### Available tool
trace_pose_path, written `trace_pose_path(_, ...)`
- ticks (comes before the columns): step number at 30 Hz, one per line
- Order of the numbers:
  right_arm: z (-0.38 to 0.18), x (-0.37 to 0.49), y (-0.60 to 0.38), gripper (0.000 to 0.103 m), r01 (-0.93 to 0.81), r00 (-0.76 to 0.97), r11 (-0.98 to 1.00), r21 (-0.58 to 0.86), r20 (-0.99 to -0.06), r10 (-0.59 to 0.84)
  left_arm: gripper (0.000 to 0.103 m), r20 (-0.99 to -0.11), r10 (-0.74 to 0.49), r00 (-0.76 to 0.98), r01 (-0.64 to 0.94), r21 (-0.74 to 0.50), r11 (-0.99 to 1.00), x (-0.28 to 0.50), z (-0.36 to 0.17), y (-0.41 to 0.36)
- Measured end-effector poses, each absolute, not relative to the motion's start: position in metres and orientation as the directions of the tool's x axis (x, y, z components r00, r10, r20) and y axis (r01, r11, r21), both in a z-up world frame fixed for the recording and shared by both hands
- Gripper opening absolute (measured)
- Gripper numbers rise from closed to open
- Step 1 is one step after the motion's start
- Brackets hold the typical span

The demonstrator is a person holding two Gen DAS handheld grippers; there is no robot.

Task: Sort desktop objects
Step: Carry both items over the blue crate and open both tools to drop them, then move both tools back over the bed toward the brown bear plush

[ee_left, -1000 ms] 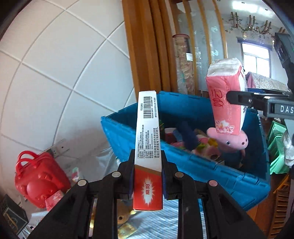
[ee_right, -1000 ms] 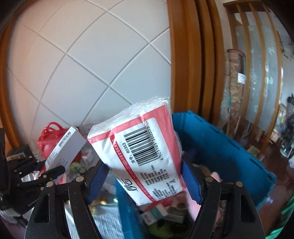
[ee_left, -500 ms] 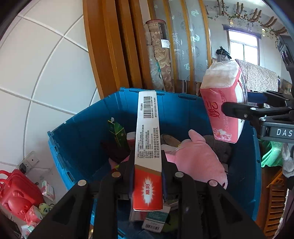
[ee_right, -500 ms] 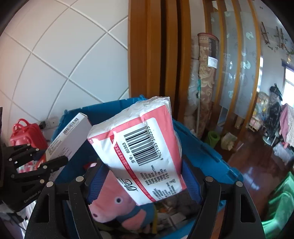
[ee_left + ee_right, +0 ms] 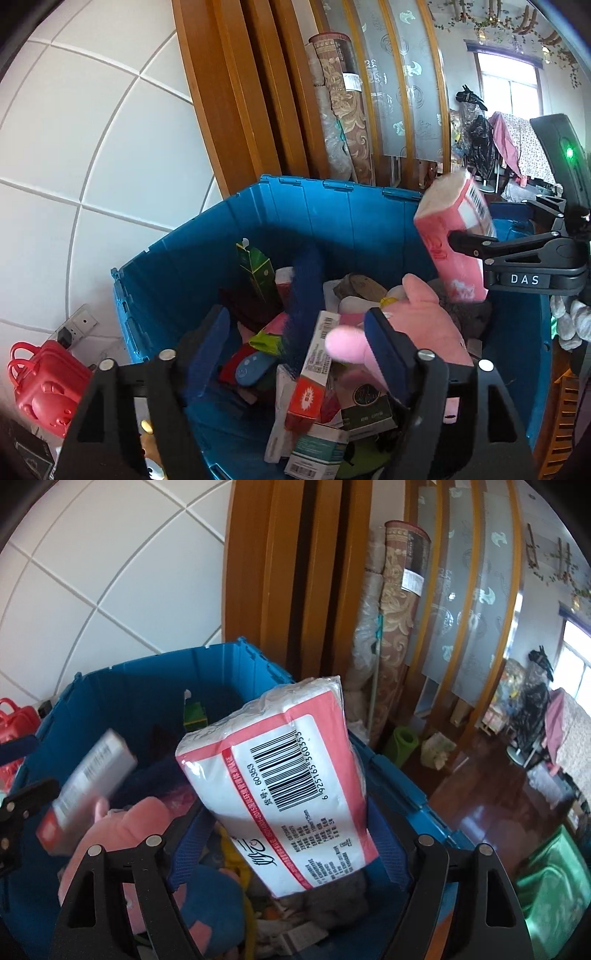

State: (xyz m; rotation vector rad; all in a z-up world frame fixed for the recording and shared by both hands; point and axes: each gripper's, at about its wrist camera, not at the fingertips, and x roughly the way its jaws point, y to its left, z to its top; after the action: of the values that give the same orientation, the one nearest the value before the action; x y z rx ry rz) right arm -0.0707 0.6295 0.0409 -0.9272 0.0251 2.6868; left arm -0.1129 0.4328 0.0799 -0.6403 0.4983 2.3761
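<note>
A blue crate (image 5: pixel 332 206) full of mixed items, with a pink plush pig (image 5: pixel 417 325) on top, lies below both grippers. My left gripper (image 5: pixel 295 321) hangs over it with its jaws opening and wide apart. The long white-and-red box (image 5: pixel 314 365) is blurred and loose between and below the pads, falling onto the pile. It also shows in the right wrist view as a blurred box (image 5: pixel 85 786) beside the left gripper's fingers (image 5: pixel 22 801). My right gripper (image 5: pixel 286 812) holds a pink-and-white tissue pack (image 5: pixel 280 775) over the crate (image 5: pixel 129 701). Its jaws are just starting to open, and the pack is still between the pads.
A red toy bag (image 5: pixel 44 384) and a wall socket (image 5: pixel 74 325) sit left of the crate against the white tiled wall. Behind the crate stand a wooden door frame (image 5: pixel 236 110) and a rolled carpet (image 5: pixel 336 110). A green bin (image 5: pixel 550 878) stands on the wooden floor to the right.
Both grippers swung from beside the crate to over it. The left jaws opened and let go of the white-and-red box, which is dropping. The right gripper sank with the tissue pack.
</note>
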Motion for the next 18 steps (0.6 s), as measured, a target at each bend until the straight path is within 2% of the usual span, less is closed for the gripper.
trace_pose_path(2, 0.040, -0.071, 0.631, 0.087, -0.295, -0.747, -0.952, -0.085, -0.601, 0.285, 0.077, -0.552, 0.472, -0.687, -0.652, 0.182, -0.736, -0.115, 0.081, 0.431)
trace_pose_path(4, 0.042, -0.068, 0.630, 0.102, -0.302, -0.749, -0.950, -0.078, -0.597, 0.287, 0.077, -0.550, 0.474, -0.688, -0.651, 0.180, -0.737, -0.115, 0.081, 0.431)
trace_pose_path(12, 0.060, -0.047, 0.609, 0.103, -0.321, -0.771, -0.944, -0.080, -0.557, 0.309, 0.077, -0.511, 0.487, -0.708, -0.631, 0.149, -0.761, -0.106, 0.090, 0.395)
trace_pose_path(18, 0.080, -0.024, 0.559, 0.103, -0.255, -0.834, -0.966, -0.037, -0.498, 0.239, 0.077, -0.484, 0.466, -0.740, -0.578, 0.105, -0.809, -0.097, 0.093, 0.333)
